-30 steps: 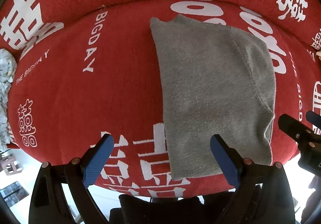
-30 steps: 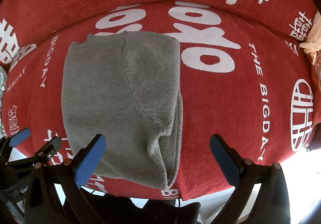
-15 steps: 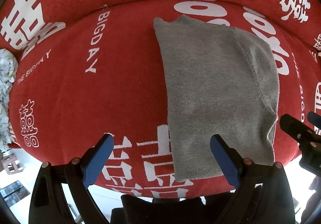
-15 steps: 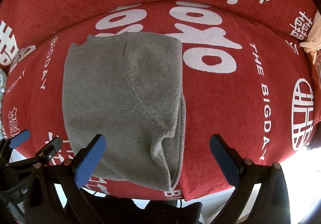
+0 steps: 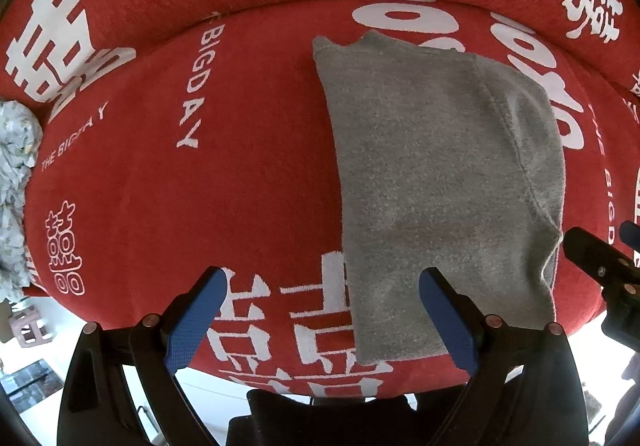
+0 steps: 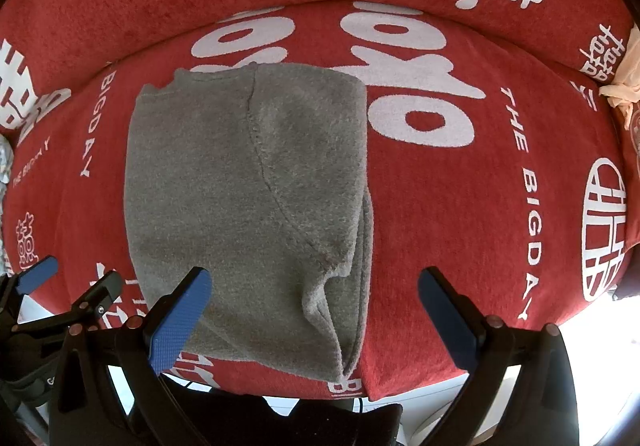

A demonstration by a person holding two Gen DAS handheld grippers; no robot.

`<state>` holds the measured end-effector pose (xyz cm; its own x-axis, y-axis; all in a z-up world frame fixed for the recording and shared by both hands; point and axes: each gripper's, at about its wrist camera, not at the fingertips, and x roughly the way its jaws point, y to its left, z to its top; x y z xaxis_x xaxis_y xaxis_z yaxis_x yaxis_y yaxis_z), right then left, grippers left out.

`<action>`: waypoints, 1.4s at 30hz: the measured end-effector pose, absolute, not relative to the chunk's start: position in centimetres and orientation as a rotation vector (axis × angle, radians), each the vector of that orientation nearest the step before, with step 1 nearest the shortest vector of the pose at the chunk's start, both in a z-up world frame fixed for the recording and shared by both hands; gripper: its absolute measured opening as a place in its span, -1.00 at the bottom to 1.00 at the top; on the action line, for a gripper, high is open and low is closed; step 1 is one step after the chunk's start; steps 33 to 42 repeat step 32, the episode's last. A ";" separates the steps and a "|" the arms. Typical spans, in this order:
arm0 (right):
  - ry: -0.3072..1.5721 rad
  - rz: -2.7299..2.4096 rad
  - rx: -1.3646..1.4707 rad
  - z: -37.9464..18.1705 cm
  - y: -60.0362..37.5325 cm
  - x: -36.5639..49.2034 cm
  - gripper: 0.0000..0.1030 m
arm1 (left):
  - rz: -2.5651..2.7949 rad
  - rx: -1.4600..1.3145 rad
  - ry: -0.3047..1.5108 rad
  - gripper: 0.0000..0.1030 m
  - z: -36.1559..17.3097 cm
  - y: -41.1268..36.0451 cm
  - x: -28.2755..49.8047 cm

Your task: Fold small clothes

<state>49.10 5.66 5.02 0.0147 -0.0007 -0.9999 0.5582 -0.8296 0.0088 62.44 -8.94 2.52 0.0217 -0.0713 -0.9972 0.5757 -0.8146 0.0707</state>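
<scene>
grey garment (image 6: 248, 190) lies folded lengthwise, centre of red cushion (image 6: 460, 206) | left gripper (image 5: 324, 322) and right gripper (image 6: 316, 322) both spread apart, empty, at near edge | likely one crosswise fold left

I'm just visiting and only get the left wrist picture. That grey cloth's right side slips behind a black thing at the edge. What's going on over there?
Observer: The black thing is the right claw. Its own camera shows it wide open, holding nothing.
Operator: And the cloth's edge itself?
Observer: The grey garment is doubled over there. At its near right corner the stacked layers gape a little.
Operator: Where does the claw sit against it?
Observer: It straddles that edge, one finger over the garment and the other over the bare red cover.
</scene>
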 end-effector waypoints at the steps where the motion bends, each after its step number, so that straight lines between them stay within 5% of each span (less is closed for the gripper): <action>1: 0.570 -1.869 1.895 5.0 5.6 49.1 0.99 | -1.843 1.842 0.512 0.89 2.5 -8.9 62.4; 42: 0.555 -1.857 1.915 4.4 5.4 48.7 1.00 | -1.839 1.854 0.566 0.89 1.8 -9.1 61.9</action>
